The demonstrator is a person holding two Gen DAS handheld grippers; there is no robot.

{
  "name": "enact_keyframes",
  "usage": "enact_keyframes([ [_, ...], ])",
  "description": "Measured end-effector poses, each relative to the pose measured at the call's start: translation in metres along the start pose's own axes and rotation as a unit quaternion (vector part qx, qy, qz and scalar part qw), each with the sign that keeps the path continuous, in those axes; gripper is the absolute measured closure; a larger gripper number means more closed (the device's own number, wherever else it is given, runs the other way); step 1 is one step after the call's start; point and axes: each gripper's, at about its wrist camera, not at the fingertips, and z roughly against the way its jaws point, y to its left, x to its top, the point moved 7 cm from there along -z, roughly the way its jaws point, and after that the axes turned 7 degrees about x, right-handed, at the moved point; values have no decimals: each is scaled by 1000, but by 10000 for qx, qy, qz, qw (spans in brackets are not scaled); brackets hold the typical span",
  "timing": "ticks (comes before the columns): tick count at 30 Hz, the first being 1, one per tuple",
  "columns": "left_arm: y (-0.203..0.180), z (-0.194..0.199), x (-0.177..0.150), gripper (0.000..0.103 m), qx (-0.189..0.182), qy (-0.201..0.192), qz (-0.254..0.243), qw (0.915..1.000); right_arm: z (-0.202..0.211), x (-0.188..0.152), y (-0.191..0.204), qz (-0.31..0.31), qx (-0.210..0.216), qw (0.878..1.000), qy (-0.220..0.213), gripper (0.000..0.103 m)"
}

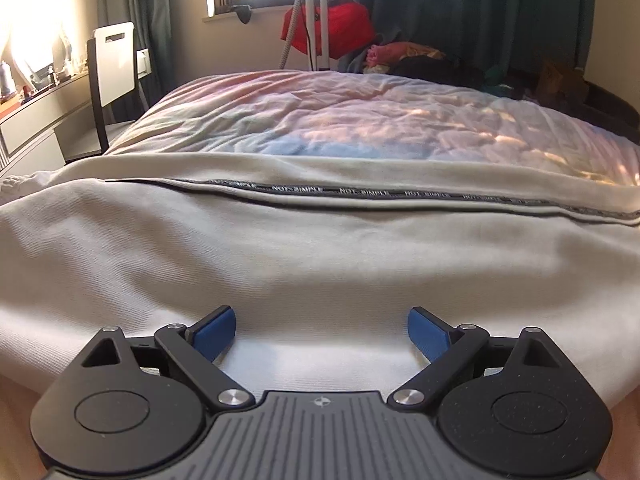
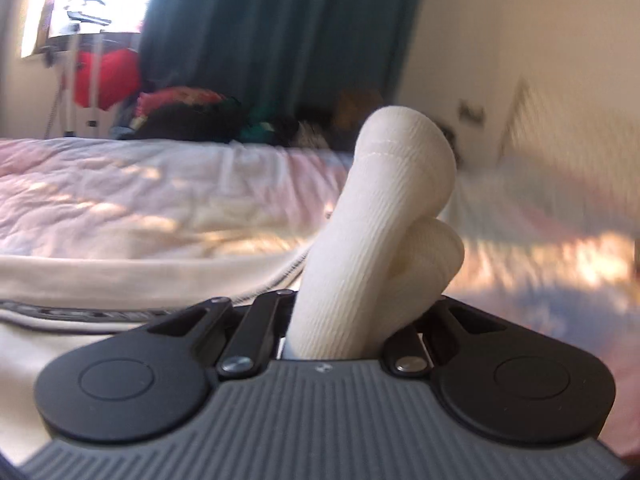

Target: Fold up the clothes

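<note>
My right tongs (image 2: pixel 352 312) clench a ribbed white sleeve (image 2: pixel 384 216), which hides their tips. My left tongs (image 1: pixel 321 334) are spread wide, empty, over the cream garment (image 1: pixel 304 264); beyond them its black tape (image 1: pixel 360 193) reads "NOT SIMPLE".

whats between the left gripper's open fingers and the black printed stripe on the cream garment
Only bare cream garment, lightly wrinkled. The left wrist view shows nothing else lying between the left gripper and the printed stripe.
</note>
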Motion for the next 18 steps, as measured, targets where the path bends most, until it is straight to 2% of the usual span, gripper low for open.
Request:
enact_keyframes([
  [4,9,4,6,9,60,-106,141,9998,35,20,51,800,410,9942,-591,88],
  [6,16,5,9,9,92,-130,270,9995,55,27,84,1259,708,9857,-866,88],
  [8,21,5,9,8,102,-141,432,9989,74,23,123,1836,1007,9720,-1067,88],
  [11,28,4,9,8,161,-130,579,9981,101,0,181,2711,1603,9410,-1238,88],
  [14,35,4,10,8,238,-134,724,9970,123,-43,233,3501,2424,8982,-1095,88],
  [17,40,5,11,8,202,-120,874,9959,136,-89,267,4203,2837,8578,-839,88],
  [18,40,5,11,8,172,-107,923,9955,135,-91,268,4215,2804,8581,-859,88],
])
